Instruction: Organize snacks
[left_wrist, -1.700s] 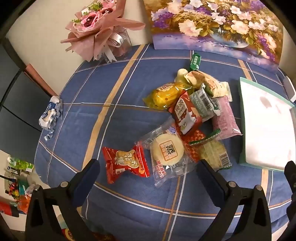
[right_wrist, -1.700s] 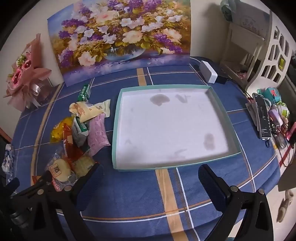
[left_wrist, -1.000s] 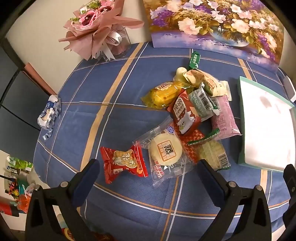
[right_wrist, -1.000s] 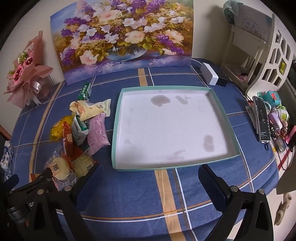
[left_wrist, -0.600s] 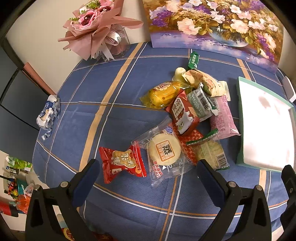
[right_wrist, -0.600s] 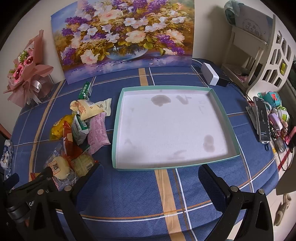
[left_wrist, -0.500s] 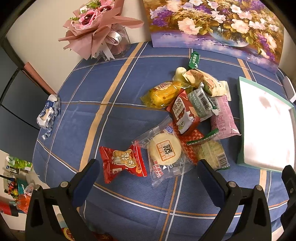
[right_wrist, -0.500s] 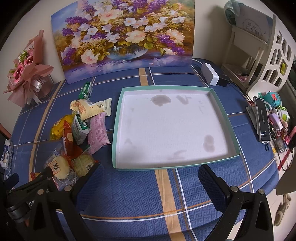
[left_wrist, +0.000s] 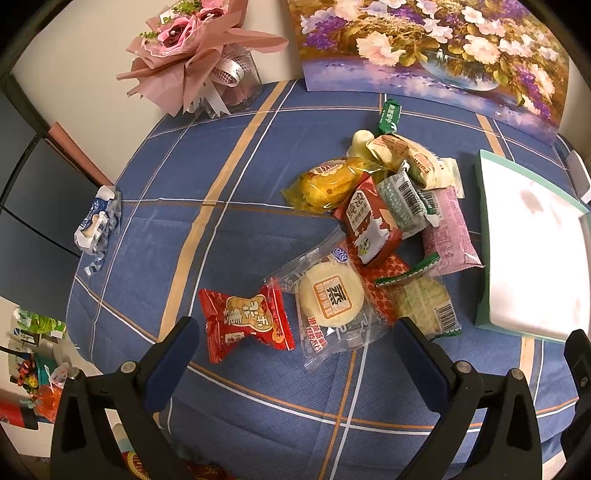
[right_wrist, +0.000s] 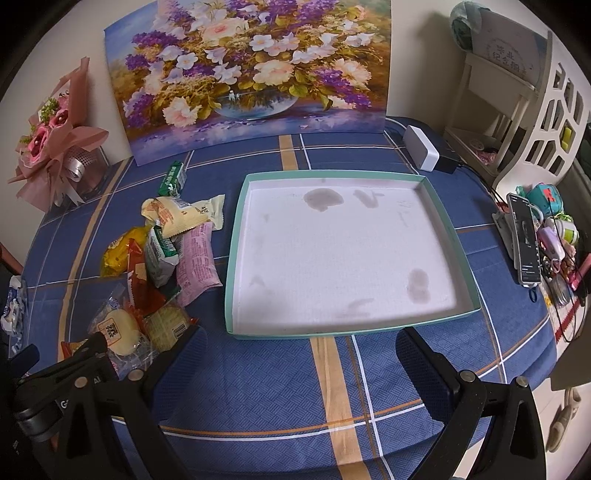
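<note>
While both tools hover over the blue plaid tablecloth (left_wrist: 236, 398), the left gripper (left_wrist: 295, 354) has its jaws spread wide, nothing between them, and the right gripper (right_wrist: 297, 360) is likewise wide open and holding nothing. Snack pile (left_wrist: 384, 236) sits just left of the teal tray (right_wrist: 233, 258), running roughly parallel to the tray's left wall. Red crinkly packet (left_wrist: 245, 321) lies farthest from the tray, apart from the heap, long axis across the left wrist view. Round pale cake in clear wrapper (left_wrist: 330, 301) next to it, toward the tray, partly over an orange-red patterned pack (left_wrist: 384, 280). Pink pillow pack (right_wrist: 195, 264) lies closest to the tray's left wall, long axis along it. Yellow glossy pack (left_wrist: 328, 182) and red carton-print pack (left_wrist: 367, 221) overlap; several wrappers half buried, labels unreadable. Small green packet (right_wrist: 171, 179) sits alone beyond the heap, near the flower painting (right_wrist: 251, 70). Tray is shallow, rectangular, white stained floor, near edge partly cut off by gripper fingers (right_wrist: 424, 369). Pink bouquet (right_wrist: 55, 140) stands far left of the tray.
</note>
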